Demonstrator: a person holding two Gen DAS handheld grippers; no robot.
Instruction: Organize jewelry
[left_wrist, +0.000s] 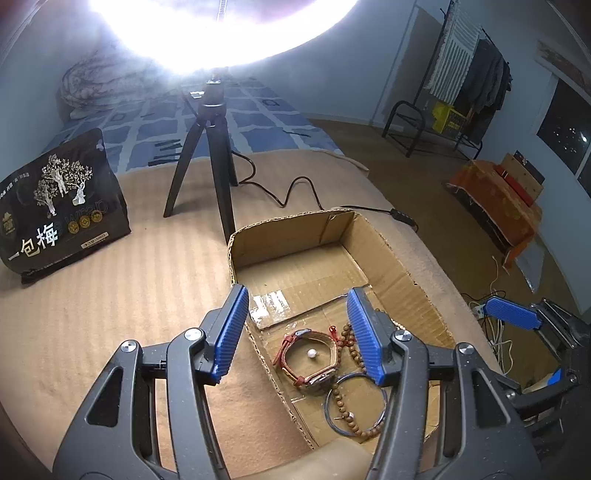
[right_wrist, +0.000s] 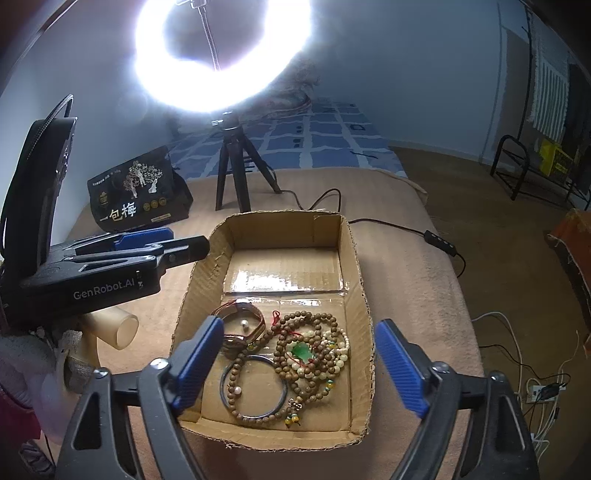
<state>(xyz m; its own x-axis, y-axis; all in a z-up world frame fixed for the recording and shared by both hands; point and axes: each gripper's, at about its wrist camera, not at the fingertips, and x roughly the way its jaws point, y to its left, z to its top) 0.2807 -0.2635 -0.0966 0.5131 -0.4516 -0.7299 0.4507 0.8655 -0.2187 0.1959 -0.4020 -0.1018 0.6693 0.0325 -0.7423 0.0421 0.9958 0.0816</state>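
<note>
A black snack bag with white trees on it (right_wrist: 138, 190) stands left of the open brown cardboard box (right_wrist: 356, 266) on a tan blanket. Behind the box stands a bright ring light on a black three-legged stand (right_wrist: 236, 166). The left gripper (left_wrist: 295, 332) hangs over the box's left wall. Its blue fingers (left_wrist: 231, 332) are spread apart and hold nothing. Inside the box, at the near end, lie a watch with a red-brown strap (right_wrist: 242, 325), a small white pearl (right_wrist: 243, 324), a thin blue ring bangle (right_wrist: 255, 391), and a heap of brown wooden bead strings (right_wrist: 314, 354) with a green stone (right_wrist: 303, 351). The right gripper (right_wrist: 295, 365) hangs over the jewelry, fingers wide apart and empty.
</note>
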